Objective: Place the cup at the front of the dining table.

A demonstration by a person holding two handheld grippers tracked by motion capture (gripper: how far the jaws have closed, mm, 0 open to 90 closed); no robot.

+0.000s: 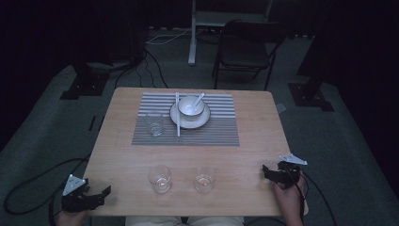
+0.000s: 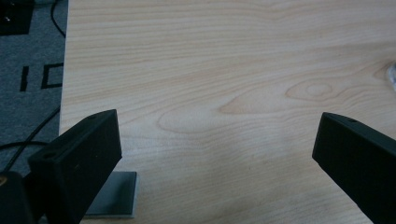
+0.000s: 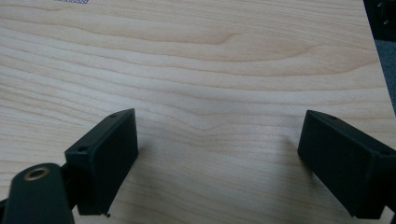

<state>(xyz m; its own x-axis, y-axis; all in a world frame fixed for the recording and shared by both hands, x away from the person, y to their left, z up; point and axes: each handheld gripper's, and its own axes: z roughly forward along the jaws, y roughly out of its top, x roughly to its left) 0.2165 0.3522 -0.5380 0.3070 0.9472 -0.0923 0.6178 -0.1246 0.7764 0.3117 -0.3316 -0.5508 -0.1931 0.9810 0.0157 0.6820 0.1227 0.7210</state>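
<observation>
Nothing is being handled yet, as far as the pictures are showing. The place setting is sitting at the far middle of the table (image 1: 117, 141): a bowl (image 1: 190, 106) with a spoon (image 1: 199, 98) resting in it, standing on a plate (image 1: 203, 120) on the striped mat (image 1: 221, 127), with chopsticks (image 1: 178, 123) lying across the plate's left side and one glass (image 1: 154, 125) standing on the mat just left of them. Two more glasses are waiting near the front edge, the left glass (image 1: 160, 179) and the right glass (image 1: 204, 179), apart from each other and between the two grippers; by my judgement they are the things still to be moved.

The left gripper (image 1: 96, 197) is hovering at the near left corner, its jaws spread wide over bare wood. The right gripper (image 1: 269, 173) is resting at the near right edge, pointing inward toward the right glass, jaws likewise spread wide and holding nothing
</observation>
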